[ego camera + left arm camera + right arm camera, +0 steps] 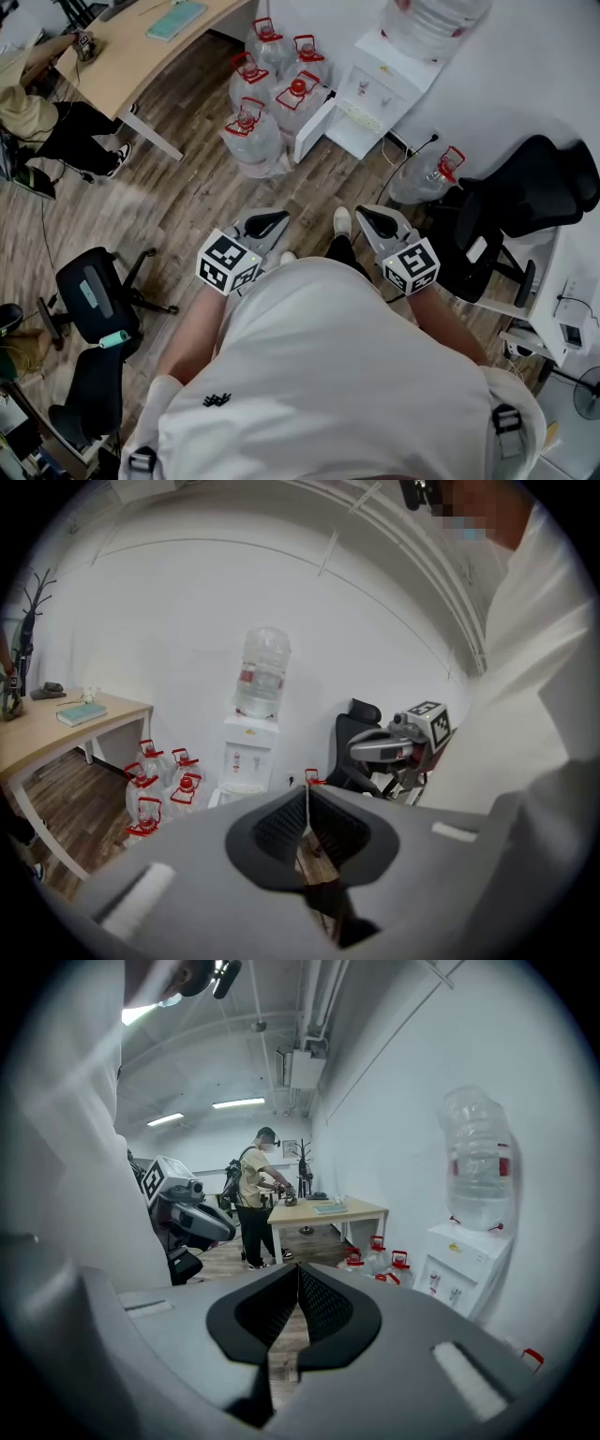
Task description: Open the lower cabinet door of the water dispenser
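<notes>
Head view findings, near to far. Both grippers are held close in front of the person's body, well apart from the task's thing. The left gripper (270, 222) is seen with its jaws pressed together and nothing between them. The right gripper (377, 221) is likewise closed and empty.

Beyond a stretch of wooden floor (197, 202), the water dispenser (375, 89) is stood against the far wall. Spare water bottles (255, 136) are clustered just to its left. One more bottle (422, 178) is placed to its right, near a black office chair (525, 187).

A white panel is seen angled out from the dispenser's lower left side toward the bottles. It is judged to be the lower cabinet door (314, 128) standing swung open, though this cannot be confirmed at this range.

Any travel across this floor is best kept centred on the dispenser front, clear of bottles and chair.
</notes>
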`<state>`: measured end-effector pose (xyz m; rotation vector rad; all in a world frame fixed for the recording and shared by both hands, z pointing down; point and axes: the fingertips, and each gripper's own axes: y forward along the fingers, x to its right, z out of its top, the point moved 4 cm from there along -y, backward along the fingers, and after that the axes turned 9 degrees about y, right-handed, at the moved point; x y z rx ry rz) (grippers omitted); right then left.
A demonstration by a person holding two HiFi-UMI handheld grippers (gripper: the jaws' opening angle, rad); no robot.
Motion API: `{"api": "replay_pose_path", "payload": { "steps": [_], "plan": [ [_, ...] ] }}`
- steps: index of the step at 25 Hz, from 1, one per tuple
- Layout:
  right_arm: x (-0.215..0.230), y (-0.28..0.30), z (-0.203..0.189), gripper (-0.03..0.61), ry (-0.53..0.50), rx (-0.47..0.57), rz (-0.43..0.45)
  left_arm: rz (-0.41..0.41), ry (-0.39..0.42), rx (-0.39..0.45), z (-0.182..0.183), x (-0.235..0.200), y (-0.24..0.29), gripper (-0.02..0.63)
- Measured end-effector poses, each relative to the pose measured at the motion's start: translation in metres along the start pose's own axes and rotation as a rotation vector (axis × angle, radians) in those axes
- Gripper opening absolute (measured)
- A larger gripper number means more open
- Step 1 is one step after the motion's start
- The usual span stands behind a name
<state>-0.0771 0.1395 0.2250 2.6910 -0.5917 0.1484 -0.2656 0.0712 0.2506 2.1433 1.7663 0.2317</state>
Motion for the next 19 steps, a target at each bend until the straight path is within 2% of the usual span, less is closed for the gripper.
{"api": "replay_pose_path", "payload": {
  "steps": [19],
  "plan": [
    [-0.016,0.015,0.003,0.003,-0.023,-0.013,0.006,0.019,-0.022,-0.002,-0.017,-0.006,-0.021,0.061]
  ]
}}
